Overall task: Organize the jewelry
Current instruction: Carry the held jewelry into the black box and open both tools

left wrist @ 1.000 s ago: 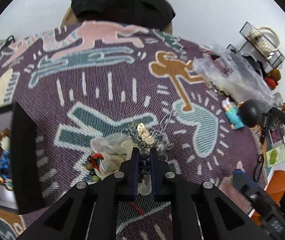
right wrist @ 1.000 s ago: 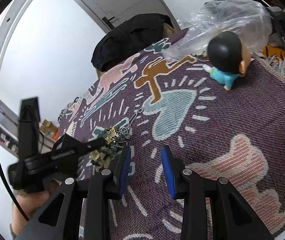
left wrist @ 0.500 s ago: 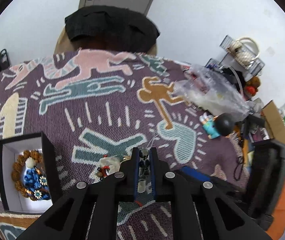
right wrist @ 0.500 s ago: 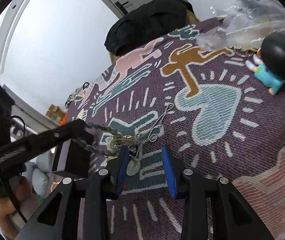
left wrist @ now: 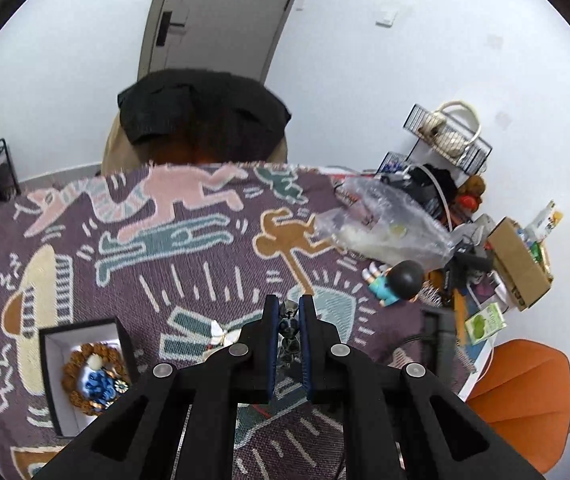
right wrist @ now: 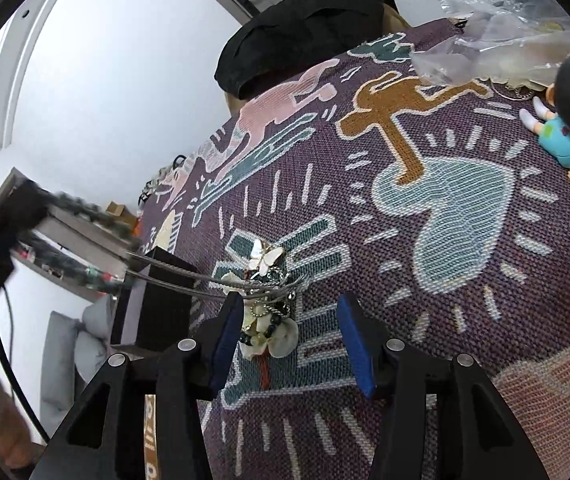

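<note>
My left gripper [left wrist: 286,312] is shut on a dark beaded necklace [left wrist: 288,330], held high above the patterned purple cloth [left wrist: 189,240]. In the right wrist view the necklace's chain [right wrist: 189,280] stretches taut from the raised left gripper at the left down to a jewelry pile [right wrist: 267,316] with a pearl butterfly pendant [right wrist: 263,258]. My right gripper [right wrist: 291,312] is open, low over that pile, its left finger beside it. An open black jewelry box [left wrist: 85,368] holds a brown bead bracelet and blue pieces; it also shows in the right wrist view [right wrist: 161,304].
A crumpled clear plastic bag [left wrist: 385,224] and a small blue-clothed figurine [left wrist: 395,284] lie at the cloth's right side. A black garment [left wrist: 201,112] hangs over a chair at the far edge. Boxes and clutter stand right of the table, with an orange chair [left wrist: 525,396].
My left gripper has risen well above the table with the necklace, drawing its chain up out of the pile. My right gripper has moved closer over the pile and stayed open.
</note>
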A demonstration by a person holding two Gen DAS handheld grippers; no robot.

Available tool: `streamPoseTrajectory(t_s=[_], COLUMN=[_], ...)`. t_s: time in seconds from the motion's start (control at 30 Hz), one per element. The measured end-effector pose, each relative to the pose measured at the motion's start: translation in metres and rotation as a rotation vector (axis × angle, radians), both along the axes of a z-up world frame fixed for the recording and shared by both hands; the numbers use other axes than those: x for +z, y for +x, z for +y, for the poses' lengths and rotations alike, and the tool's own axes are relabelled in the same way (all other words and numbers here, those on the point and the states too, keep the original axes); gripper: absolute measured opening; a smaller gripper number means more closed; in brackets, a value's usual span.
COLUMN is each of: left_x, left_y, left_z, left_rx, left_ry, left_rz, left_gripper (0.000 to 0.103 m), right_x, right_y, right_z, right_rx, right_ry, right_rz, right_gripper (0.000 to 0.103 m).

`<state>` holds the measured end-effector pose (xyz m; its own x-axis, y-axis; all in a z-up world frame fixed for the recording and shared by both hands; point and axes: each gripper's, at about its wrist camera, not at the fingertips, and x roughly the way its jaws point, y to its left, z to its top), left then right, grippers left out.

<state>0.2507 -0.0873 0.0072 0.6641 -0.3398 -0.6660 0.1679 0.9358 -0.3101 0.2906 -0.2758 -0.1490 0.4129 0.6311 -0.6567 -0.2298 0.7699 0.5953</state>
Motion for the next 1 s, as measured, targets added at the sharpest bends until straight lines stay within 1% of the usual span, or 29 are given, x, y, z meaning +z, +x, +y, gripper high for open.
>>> streamPoseTrajectory(t_s=[0.17, 0.27, 0.33, 0.37, 0.4, 0.57, 0.67, 0.73, 0.77, 0.8, 0.87, 0.9, 1.0], left_x=[0.028, 0.038, 0.042, 0.044, 0.046, 0.055, 0.06, 0.062, 0.063, 0.063, 0.064, 0.064, 0.065], left_y=[-0.009, -0.014, -0.015, -0.017, -0.018, -0.025, -0.029, -0.03, -0.031, -0.031, -0.031, -0.031, -0.032], left_z=[0.006, 0.008, 0.009, 0.01, 0.011, 0.019, 0.025, 0.03, 0.033, 0.036, 0.044, 0.047, 0.057], left_rx=[0.003, 0.001, 0.001, 0.001, 0.003, 0.013, 0.02, 0.028, 0.034, 0.041, 0.056, 0.061, 0.083], left_ry=[-0.007, -0.005, -0.003, -0.003, -0.002, -0.003, -0.008, -0.006, -0.006, -0.006, -0.011, -0.012, -0.002], left_rz=[-0.054, -0.073, -0.081, -0.085, -0.089, -0.109, -0.12, -0.126, -0.128, -0.129, -0.129, -0.13, -0.136], left_gripper=[0.01, 0.01, 0.01, 0.01, 0.01, 0.01, 0.01, 0.01, 0.01, 0.01, 0.01, 0.01, 0.01], right_x=[0.0, 0.003, 0.008, 0.009, 0.011, 0.012, 0.011, 0.011, 0.012, 0.014, 0.019, 0.024, 0.039], right_y=[-0.001, -0.003, -0.005, -0.006, -0.007, -0.011, -0.009, -0.008, -0.007, -0.007, -0.01, -0.012, -0.016], right_z=[0.005, 0.014, 0.026, 0.031, 0.038, 0.066, 0.078, 0.077, 0.074, 0.07, 0.065, 0.061, 0.052], right_rx=[0.013, 0.038, 0.07, 0.082, 0.097, 0.158, 0.164, 0.149, 0.148, 0.15, 0.132, 0.125, 0.104], right_ry=[0.009, 0.01, 0.002, -0.002, -0.011, -0.052, -0.108, -0.109, -0.09, -0.078, -0.081, -0.092, -0.094], right_rz=[-0.006, -0.026, -0.045, -0.056, -0.075, -0.1, -0.127, -0.137, -0.137, -0.134, -0.158, -0.186, -0.223], right_gripper=[0.05, 0.05, 0.058, 0.066, 0.069, 0.07, 0.069, 0.044, 0.012, 0.005, 0.005, 0.005, 0.004])
